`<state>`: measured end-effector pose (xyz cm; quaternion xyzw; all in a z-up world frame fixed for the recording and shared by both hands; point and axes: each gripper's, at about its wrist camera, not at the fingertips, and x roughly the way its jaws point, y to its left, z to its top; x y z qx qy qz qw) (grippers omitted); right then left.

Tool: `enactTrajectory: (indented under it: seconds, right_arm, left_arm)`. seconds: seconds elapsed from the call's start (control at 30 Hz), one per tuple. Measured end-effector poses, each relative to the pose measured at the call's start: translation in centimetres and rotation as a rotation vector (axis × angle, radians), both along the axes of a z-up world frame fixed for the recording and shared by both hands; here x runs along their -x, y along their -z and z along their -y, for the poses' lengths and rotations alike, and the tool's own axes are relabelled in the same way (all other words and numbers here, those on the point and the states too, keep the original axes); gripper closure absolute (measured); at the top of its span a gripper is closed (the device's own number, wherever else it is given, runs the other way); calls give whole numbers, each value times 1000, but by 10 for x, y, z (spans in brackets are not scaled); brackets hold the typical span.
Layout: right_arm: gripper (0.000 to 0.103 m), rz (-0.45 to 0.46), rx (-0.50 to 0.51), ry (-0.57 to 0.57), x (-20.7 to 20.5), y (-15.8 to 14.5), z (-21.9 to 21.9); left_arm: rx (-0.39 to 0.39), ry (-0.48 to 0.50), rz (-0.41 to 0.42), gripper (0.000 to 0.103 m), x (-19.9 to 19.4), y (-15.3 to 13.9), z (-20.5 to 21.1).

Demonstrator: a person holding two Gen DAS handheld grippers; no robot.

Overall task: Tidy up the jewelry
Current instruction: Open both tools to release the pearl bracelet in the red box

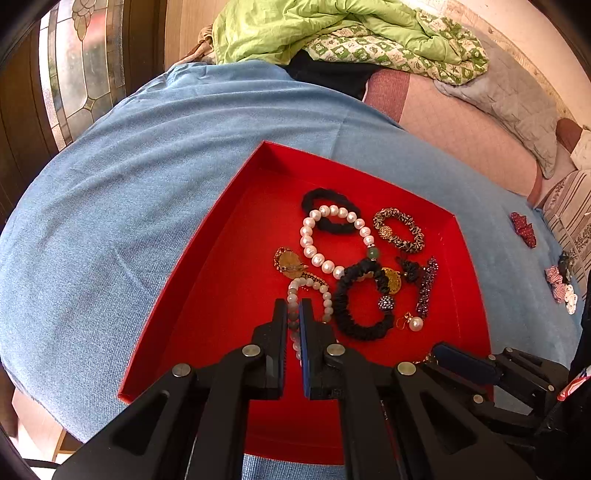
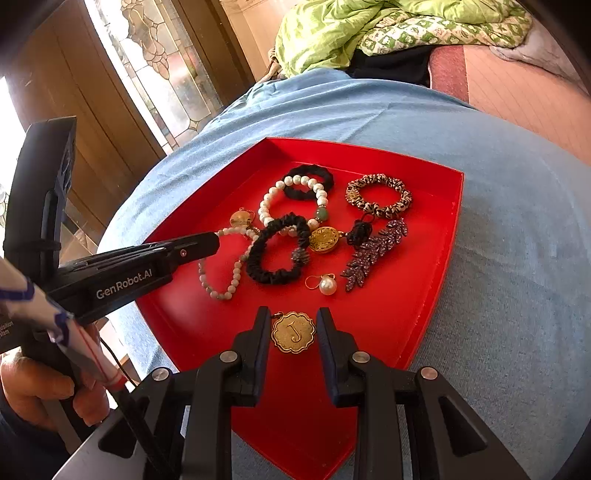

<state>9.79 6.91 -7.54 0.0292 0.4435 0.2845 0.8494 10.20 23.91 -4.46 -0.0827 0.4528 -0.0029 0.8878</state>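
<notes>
A red tray (image 1: 207, 280) (image 2: 436, 258) on a blue cloth holds several pieces of jewelry: a pearl bracelet (image 1: 314, 240) (image 2: 269, 201), black scrunchies (image 1: 347, 310) (image 2: 266, 258), a leopard scrunchie (image 1: 402, 229) (image 2: 380, 197), a purple leaf brooch (image 2: 373, 254) and a pearl earring (image 1: 415, 324) (image 2: 327, 285). My left gripper (image 1: 294, 308) (image 2: 218, 240) is shut on a small bead bracelet (image 1: 325, 295) (image 2: 221, 284). My right gripper (image 2: 293, 317) is open around a gold "J" pendant (image 2: 293, 332) lying on the tray; its fingers (image 1: 465, 363) show in the left wrist view.
Red and pink hair clips (image 1: 524, 229) (image 1: 559, 284) lie on the blue cloth (image 1: 110, 221) right of the tray. A green quilt (image 1: 332, 33) (image 2: 388, 29) is piled behind. A stained-glass door (image 2: 155, 55) stands at the left.
</notes>
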Motion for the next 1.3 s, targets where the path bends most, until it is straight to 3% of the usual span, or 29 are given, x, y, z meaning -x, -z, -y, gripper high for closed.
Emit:
enactTrajectory:
  seconds: [0.8, 0.93, 1.07, 1.13, 1.2, 1.3]
  right_arm:
    - [75, 39, 80, -26, 2, 2, -11]
    - [69, 44, 78, -22, 2, 1, -10]
    - [68, 57, 69, -24, 3, -2, -7]
    - [68, 60, 61, -24, 4, -4, -6]
    - [68, 66, 62, -25, 5, -6, -6]
    - [68, 75, 61, -21, 6, -9, -5]
  left_arm:
    - [-24, -12, -10, 97, -1, 2, 0]
    - [-26, -17, -9, 97, -1, 1, -1]
    - [-27, -19, -10, 97, -1, 1, 0]
    - [-25, -21, -9, 94, -1, 1, 0]
    - [-28, -26, -3, 79, -1, 0, 0]
    - [-29, -35, 9, 75, 0, -2, -1]
